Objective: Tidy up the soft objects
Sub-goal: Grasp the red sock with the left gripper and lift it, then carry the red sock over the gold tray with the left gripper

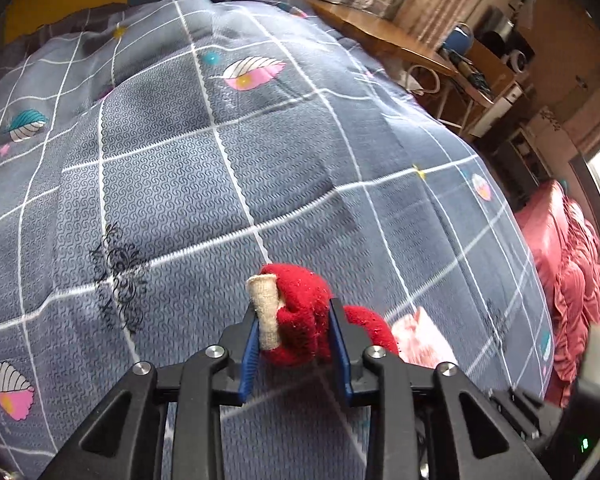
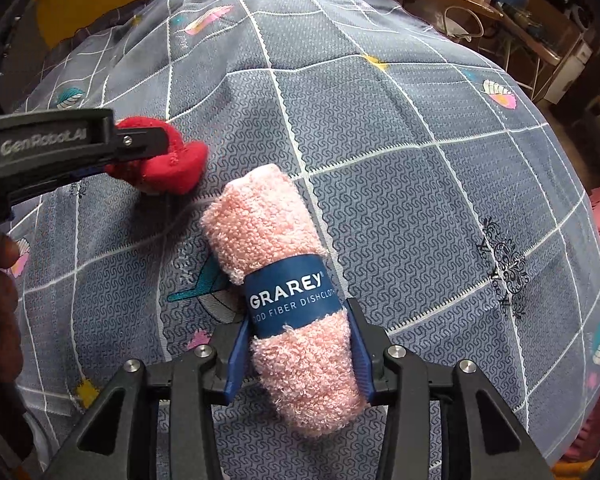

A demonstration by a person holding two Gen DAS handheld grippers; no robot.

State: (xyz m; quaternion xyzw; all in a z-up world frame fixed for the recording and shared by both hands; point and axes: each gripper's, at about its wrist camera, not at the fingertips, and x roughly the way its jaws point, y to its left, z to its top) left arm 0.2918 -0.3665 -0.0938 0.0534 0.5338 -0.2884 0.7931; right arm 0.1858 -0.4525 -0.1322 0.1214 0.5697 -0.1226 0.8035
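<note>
On the bedspread (image 2: 420,200), pink dishcloth (image 2: 284,280) sits between right jaws.

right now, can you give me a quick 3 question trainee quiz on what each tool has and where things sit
1. True or false: the left tool is shut on the red fuzzy knitted item with a beige cuff.
2. What does the right tool grip?
A. a yellow sponge
B. the rolled pink terry dishcloth with a blue paper band
C. nothing
3. Fill in: both soft things are over the grey patterned ____ with white grid lines.

Key: 1 true; 2 B; 3 bedspread
</note>
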